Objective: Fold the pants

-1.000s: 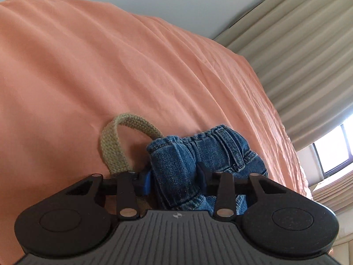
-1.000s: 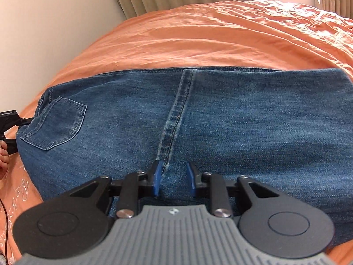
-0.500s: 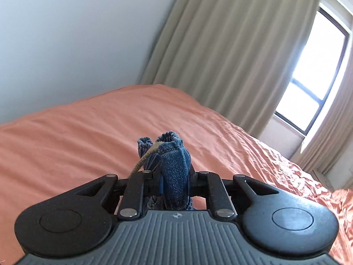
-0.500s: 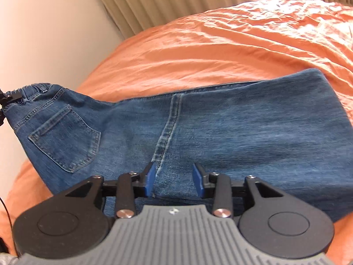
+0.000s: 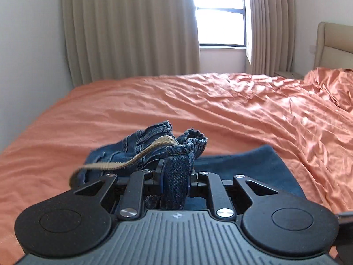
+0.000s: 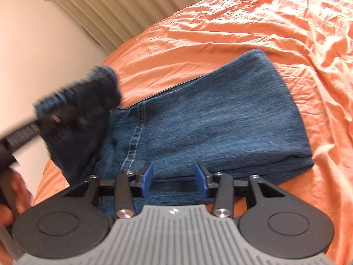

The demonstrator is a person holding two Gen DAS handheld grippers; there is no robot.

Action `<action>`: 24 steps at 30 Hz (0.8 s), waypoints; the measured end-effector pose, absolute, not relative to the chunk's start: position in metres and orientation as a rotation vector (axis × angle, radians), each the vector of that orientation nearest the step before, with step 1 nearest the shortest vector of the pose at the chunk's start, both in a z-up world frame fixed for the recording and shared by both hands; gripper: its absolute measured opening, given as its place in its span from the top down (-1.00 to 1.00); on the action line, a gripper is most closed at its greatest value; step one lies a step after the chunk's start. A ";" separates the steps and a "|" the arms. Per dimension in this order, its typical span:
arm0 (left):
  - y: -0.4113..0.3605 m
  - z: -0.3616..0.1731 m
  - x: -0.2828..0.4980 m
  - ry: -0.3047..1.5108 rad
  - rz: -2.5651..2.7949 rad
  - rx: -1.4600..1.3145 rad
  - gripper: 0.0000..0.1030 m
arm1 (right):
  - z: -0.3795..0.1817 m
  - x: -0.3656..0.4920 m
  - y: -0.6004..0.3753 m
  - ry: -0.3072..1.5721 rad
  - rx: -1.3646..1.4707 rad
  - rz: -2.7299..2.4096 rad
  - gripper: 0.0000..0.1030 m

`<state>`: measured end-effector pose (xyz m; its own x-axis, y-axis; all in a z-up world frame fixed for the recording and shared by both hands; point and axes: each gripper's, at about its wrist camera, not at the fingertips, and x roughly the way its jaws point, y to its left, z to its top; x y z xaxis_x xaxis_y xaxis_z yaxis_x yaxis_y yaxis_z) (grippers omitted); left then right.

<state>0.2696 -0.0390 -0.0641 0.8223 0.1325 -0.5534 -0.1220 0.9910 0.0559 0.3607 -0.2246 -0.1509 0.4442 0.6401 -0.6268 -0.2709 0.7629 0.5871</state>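
Observation:
Blue denim pants [image 6: 209, 119] lie on the orange bed [image 6: 231, 22], legs stretched to the right. My left gripper [image 5: 175, 176] is shut on the bunched waistband [image 5: 178, 167] and holds it up above the legs; a tan strap [image 5: 123, 164] hangs off it. In the right wrist view the lifted waist end [image 6: 83, 114] shows blurred at the left with the left gripper's body [image 6: 19, 132]. My right gripper [image 6: 174, 181] is open and empty, just above the near edge of the pants by the centre seam.
Beige curtains [image 5: 132, 28] and a window [image 5: 220, 11] stand beyond the bed. A white wall [image 5: 22, 55] runs along the left. A headboard [image 5: 335, 46] and rumpled sheet [image 5: 331, 84] are at the right. A hand [image 6: 8, 203] shows at the lower left.
My left gripper has lifted the waistband off the bed and swung it over towards the legs. My right gripper has opened wider and drawn back from the seam.

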 end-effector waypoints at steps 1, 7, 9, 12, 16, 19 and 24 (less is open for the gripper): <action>-0.041 -0.073 0.264 0.641 0.107 -0.006 0.62 | -0.151 0.361 -0.227 0.956 0.444 0.581 0.24; -0.015 -0.102 0.252 0.819 -0.003 -0.270 0.44 | -0.145 0.361 -0.232 0.945 0.424 0.552 0.04; 0.001 -0.103 0.253 0.864 -0.068 -0.404 0.26 | -0.143 0.362 -0.232 0.934 0.415 0.541 0.01; 0.020 -0.107 0.257 0.906 -0.171 -0.586 0.11 | -0.142 0.364 -0.231 0.928 0.412 0.533 0.00; 0.034 -0.099 0.254 0.892 -0.232 -0.714 0.02 | -0.142 0.364 -0.232 0.921 0.427 0.550 -0.01; 0.040 -0.081 0.251 0.841 -0.226 -0.664 0.02 | -0.137 0.360 -0.231 0.888 0.433 0.580 -0.01; 0.058 -0.063 0.254 0.784 -0.158 -0.540 0.02 | -0.131 0.358 -0.225 0.840 0.462 0.642 -0.01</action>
